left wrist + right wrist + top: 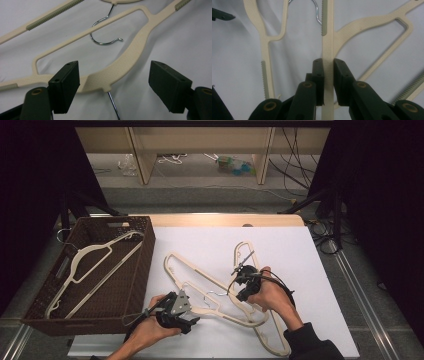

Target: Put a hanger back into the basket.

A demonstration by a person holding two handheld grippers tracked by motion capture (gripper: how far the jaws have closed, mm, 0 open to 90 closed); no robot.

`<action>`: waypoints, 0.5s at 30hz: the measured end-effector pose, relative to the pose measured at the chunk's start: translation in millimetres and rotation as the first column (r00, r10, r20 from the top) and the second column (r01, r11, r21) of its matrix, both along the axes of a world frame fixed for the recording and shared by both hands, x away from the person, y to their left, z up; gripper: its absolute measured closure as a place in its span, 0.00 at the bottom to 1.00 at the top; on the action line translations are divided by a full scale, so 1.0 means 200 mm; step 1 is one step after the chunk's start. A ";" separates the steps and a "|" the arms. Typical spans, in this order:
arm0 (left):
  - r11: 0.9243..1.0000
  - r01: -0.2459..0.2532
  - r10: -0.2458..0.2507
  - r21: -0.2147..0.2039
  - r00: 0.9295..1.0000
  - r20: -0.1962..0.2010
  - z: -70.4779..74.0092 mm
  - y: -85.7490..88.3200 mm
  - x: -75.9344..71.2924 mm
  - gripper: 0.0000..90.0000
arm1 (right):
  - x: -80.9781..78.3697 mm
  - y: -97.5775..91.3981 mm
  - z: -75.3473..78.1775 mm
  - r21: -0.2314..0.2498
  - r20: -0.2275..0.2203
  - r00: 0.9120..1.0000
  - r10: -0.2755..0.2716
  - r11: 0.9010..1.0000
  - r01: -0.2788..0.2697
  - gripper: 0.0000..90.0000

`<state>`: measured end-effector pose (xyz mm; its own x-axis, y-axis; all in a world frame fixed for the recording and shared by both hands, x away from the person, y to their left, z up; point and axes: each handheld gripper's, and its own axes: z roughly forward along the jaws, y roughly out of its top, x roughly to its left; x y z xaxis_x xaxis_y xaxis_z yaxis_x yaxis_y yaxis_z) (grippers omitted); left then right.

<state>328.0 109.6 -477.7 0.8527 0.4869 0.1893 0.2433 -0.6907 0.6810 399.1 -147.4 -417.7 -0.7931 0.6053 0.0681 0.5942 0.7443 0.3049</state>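
Nearest the person, the left hand-held gripper (192, 319) is held low over the white-covered desk (300, 260), its jaws spread wide to either side of the neck of a cream plastic clothes hanger with a wire hook (125, 60); the pads are not pressing on it, so nothing is gripped there yet. Just beyond, the right hand-held gripper (240, 296) is closed narrowly on the straight bar of a second cream plastic hanger (328, 50), the bar being pinched between its two pads. The two hangers are seen lying crossed and tangled on the desk, a little right of its middle. Further off to the left, a dark brown woven basket (142, 265) is seen with one pale hanger (95, 270) already laid inside it. The work is judged to be roughly one third done: one hanger is stowed, while two are left to be separated and carried into the basket.
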 end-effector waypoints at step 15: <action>0.996 0.036 -0.043 0.081 0.996 0.080 -0.02 -0.07 0.03 0.40 | 0.00 -0.01 0.00 0.003 -0.009 1.000 0.007 1.000 -0.007 0.89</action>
<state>334.5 96.6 -481.0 0.8510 0.4341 0.2956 0.1606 -0.7510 0.6404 399.6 -149.4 -417.4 -0.7969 0.5991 0.0769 0.5913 0.7477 0.3022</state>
